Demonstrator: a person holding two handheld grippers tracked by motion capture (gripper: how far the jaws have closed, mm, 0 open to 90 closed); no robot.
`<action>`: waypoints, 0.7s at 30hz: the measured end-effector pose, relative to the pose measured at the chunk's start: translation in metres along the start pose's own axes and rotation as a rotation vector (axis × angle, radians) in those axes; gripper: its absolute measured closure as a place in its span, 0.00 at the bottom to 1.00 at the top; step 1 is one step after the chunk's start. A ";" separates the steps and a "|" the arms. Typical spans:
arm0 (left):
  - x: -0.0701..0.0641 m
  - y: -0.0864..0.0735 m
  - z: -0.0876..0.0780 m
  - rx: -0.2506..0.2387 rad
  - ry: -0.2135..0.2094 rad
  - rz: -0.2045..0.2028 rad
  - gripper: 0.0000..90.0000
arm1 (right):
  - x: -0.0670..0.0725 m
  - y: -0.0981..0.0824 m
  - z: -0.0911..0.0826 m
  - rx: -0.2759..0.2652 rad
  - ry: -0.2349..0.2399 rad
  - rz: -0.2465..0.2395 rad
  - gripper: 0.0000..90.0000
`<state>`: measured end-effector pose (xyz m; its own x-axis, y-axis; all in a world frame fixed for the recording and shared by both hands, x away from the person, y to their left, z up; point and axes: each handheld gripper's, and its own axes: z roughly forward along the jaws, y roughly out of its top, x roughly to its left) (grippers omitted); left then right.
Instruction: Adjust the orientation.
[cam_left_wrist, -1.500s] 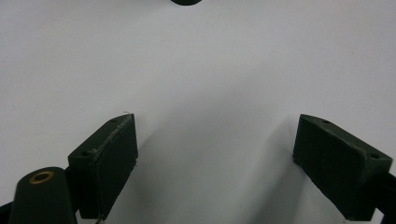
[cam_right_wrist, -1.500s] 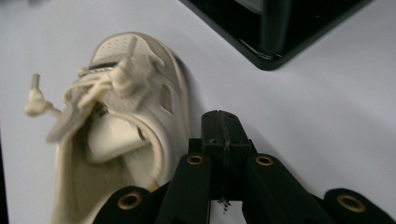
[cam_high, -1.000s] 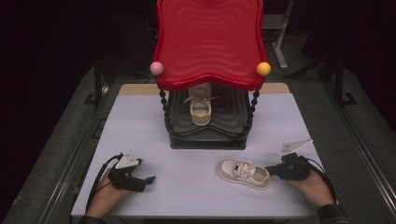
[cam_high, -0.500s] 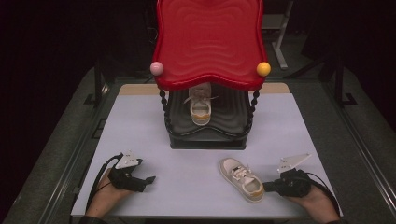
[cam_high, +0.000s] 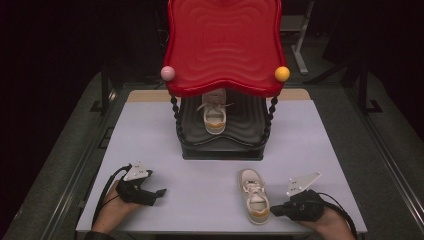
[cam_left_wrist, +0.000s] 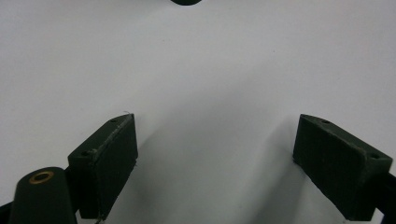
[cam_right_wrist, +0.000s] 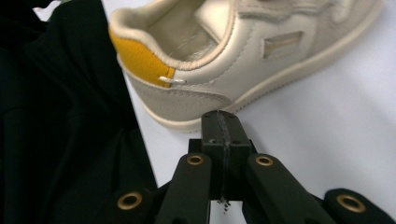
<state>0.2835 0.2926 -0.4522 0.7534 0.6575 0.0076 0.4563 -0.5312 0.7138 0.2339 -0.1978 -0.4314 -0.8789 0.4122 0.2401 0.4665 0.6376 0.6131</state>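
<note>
A cream sneaker with a yellow heel tab lies on the white table near its front edge, toe toward the stand. My right gripper sits just right of its heel, jaws shut with nothing between them. In the right gripper view the shut tips meet the sole under the sneaker's heel. A matching sneaker stands on the black lower shelf of the stand. My left gripper rests at the front left, open over bare table.
The stand has a wavy red top with a pink ball and an orange ball at its front corners, on beaded black posts. Dark fabric lies past the table's front edge by the right gripper.
The loose sneaker has swung from lying crosswise to pointing at the stand. My right gripper has moved toward the front edge, behind its heel. The left gripper has stayed put.
</note>
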 end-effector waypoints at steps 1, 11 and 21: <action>0.000 0.000 0.000 0.000 0.000 0.000 0.15 | 0.002 0.001 0.002 0.000 0.006 -0.005 1.00; 0.000 0.000 0.000 0.000 0.000 0.001 0.15 | 0.003 0.005 0.002 -0.027 0.022 -0.004 0.95; 0.000 0.000 0.000 0.000 0.000 0.001 0.15 | -0.003 0.010 -0.028 -0.189 0.026 0.020 0.85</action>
<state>0.2836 0.2927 -0.4523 0.7540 0.6568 0.0080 0.4558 -0.5318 0.7138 0.2382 -0.2103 -0.4048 -0.8732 0.4050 0.2711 0.4587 0.4948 0.7381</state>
